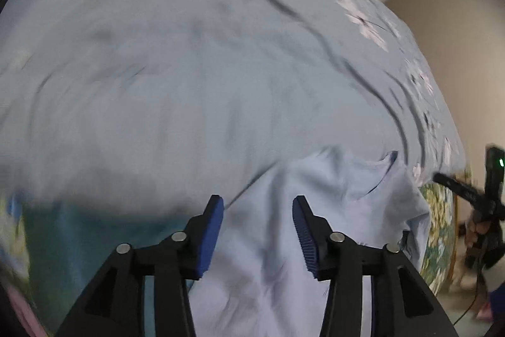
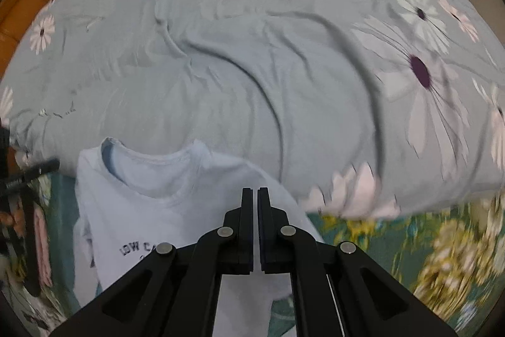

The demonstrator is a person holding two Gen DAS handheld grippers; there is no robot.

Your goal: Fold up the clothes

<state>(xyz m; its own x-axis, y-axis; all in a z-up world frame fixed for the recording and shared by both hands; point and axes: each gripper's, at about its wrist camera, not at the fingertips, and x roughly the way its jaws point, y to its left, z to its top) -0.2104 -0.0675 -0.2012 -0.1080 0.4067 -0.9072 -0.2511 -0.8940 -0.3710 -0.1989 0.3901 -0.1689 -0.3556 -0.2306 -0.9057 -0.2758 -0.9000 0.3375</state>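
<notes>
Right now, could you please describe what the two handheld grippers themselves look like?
Both are black plastic linkage frames with round silver pivot pins. The left gripper carries blue ribbed pads on its fingers. The right gripper has slim black fingers, with dark blue just visible on their inner faces. In the left view, the right gripper's body shows a small green light.
</notes>
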